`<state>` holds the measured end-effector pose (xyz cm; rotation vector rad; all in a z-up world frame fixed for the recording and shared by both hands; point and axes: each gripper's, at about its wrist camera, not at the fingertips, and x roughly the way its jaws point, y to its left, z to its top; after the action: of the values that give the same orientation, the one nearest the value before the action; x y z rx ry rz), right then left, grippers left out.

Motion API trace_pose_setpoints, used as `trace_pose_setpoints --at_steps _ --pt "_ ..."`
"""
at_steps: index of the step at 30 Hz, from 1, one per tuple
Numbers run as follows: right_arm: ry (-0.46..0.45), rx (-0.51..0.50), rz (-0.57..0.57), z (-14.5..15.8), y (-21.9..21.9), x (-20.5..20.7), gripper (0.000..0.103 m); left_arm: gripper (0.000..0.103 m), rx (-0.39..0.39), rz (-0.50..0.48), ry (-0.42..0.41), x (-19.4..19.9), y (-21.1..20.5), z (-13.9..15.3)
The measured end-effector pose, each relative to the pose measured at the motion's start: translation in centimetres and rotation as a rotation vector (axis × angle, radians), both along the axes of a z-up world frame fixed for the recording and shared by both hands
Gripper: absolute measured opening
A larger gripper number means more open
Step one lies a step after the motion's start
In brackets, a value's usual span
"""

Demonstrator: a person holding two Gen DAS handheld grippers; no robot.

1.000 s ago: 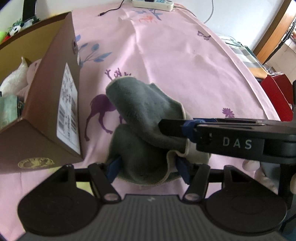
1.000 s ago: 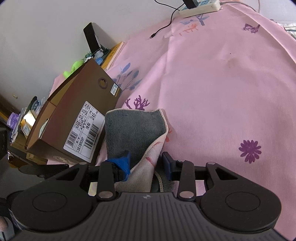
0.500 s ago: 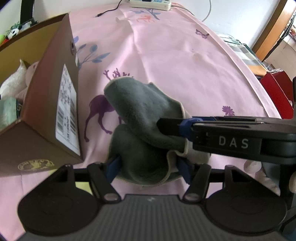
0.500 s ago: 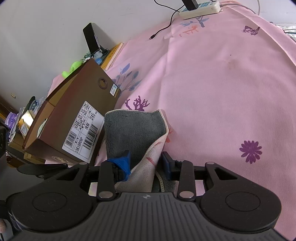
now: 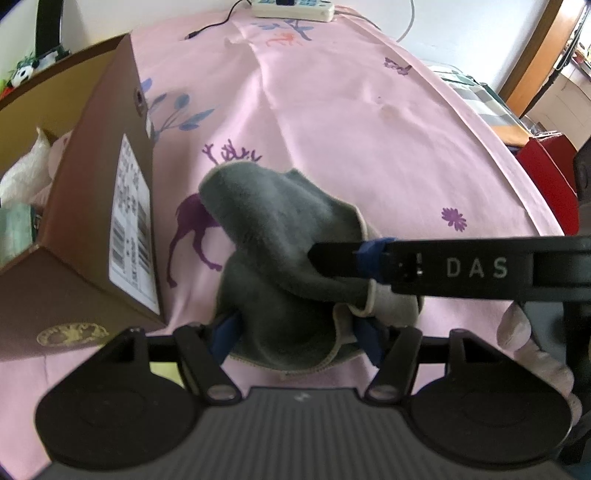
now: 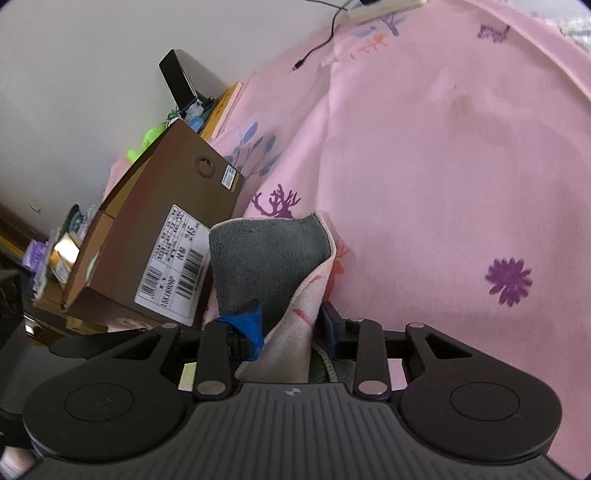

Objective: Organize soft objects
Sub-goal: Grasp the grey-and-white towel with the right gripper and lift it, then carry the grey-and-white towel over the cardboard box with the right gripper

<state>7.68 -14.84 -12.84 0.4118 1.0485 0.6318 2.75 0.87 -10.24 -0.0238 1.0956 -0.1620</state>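
A grey towel (image 5: 280,258) with a pale hem and a pink printed back lies bunched on the pink cloth. My left gripper (image 5: 295,332) has its jaws on either side of the towel's near fold. My right gripper (image 6: 291,321) is shut on a raised flap of the towel (image 6: 269,258); its finger (image 5: 424,258) crosses the left wrist view from the right. A brown cardboard shoebox (image 5: 85,229) stands open at the left, also in the right wrist view (image 6: 166,229), with soft toys (image 5: 26,173) inside.
The pink printed tablecloth (image 5: 369,129) covers the table. A white power strip (image 5: 291,7) and cable lie at the far edge. Clutter and a dark stand (image 6: 177,77) sit beyond the box. A red object (image 5: 546,173) is off the right edge.
Both grippers and the towel have shifted slightly toward the box. The grips look unchanged.
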Motion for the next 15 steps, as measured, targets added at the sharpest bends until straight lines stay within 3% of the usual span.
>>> trace_pose_setpoints --at_steps 4,10,15 --pt "0.032 0.029 -0.001 -0.2 -0.3 0.1 0.015 0.065 0.038 -0.046 -0.034 -0.4 -0.6 0.3" --pt "0.075 0.070 0.003 -0.1 -0.9 0.0 0.015 0.051 0.072 -0.152 -0.099 -1.2 -2.2 1.1" --pt "0.095 0.103 -0.033 0.1 -2.0 0.2 0.015 0.050 0.068 -0.191 -0.145 -1.2 -2.7 1.8"
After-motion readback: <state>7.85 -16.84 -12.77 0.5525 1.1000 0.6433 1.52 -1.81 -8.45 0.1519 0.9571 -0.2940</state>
